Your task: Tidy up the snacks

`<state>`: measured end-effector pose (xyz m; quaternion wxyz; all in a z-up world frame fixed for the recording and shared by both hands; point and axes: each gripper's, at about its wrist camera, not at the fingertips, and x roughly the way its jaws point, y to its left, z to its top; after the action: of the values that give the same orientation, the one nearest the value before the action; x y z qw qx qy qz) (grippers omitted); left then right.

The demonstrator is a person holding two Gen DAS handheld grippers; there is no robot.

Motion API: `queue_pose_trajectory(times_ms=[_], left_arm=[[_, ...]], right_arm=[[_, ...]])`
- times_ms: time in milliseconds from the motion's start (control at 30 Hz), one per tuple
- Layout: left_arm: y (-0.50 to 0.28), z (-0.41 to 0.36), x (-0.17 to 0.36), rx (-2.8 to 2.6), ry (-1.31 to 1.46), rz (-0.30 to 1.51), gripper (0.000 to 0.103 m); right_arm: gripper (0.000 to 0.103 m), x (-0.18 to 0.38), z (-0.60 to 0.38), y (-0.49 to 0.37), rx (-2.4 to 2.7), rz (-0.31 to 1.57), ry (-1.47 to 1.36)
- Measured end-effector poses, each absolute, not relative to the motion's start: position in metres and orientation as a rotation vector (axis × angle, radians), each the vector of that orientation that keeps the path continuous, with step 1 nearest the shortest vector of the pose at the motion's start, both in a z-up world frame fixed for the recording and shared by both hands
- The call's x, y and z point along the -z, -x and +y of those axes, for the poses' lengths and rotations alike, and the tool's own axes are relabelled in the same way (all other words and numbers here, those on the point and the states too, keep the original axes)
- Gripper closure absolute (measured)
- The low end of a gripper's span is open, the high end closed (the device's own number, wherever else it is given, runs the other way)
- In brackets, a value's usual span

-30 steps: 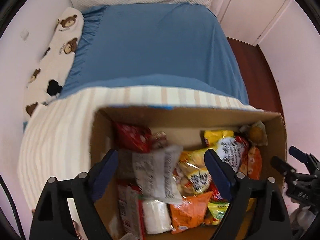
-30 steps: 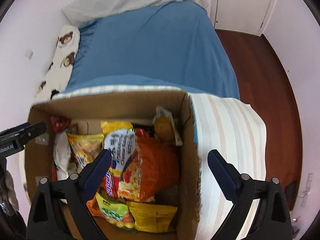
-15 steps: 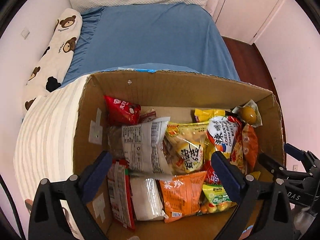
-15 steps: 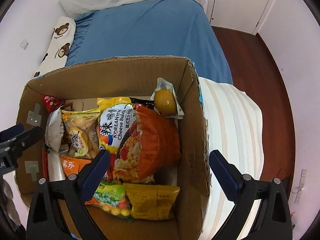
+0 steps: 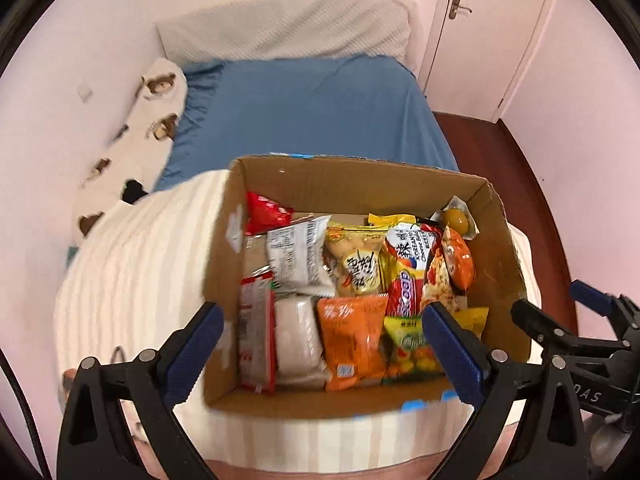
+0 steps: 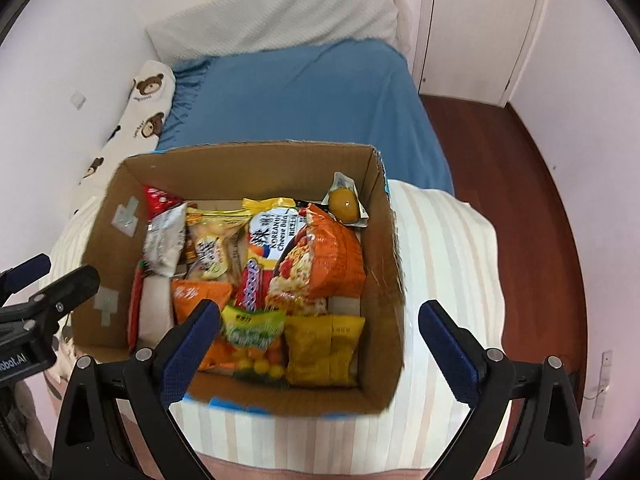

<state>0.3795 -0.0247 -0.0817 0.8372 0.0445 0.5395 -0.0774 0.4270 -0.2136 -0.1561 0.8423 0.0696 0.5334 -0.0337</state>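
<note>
An open cardboard box (image 5: 356,184) (image 6: 248,164) stands on a striped blanket at the foot of the bed, packed with several snack bags. Among them are an orange noodle pack (image 6: 324,260), a red packet (image 5: 264,212), a grey-white bag (image 5: 298,256), an orange bag (image 5: 352,340) and a yellow bag (image 6: 320,350). My left gripper (image 5: 320,332) hangs open above the box's near left part, nothing between its blue pads. My right gripper (image 6: 320,332) hangs open above the box's near right corner, empty too. Each gripper shows at the edge of the other's view.
The striped blanket (image 5: 140,264) (image 6: 448,248) covers the near end of a bed with a blue sheet (image 5: 312,112). A bear-print pillow (image 6: 144,100) lies along the left wall. A white door (image 6: 476,28) and dark wooden floor (image 6: 532,184) are to the right.
Both grippers have lifted and drawn back from the box, so the whole box and its near wall now show. The left jaws spread a little wider early on.
</note>
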Motion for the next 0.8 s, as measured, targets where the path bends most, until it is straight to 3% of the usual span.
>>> queue_pose_trajectory(times_ms=[467,800], left_arm=[[-0.263,-0.005,0.002,0.183,-0.055,0.965,0.001],[-0.196,-0.001,-0.023,0.188,-0.062,0.909,0.001]], right_arm=[[0.001,0.065,-0.194,-0.291,0.063,0.921,-0.140],[0.001,0.018,-0.189,-0.212,0.082,0.811,-0.123]])
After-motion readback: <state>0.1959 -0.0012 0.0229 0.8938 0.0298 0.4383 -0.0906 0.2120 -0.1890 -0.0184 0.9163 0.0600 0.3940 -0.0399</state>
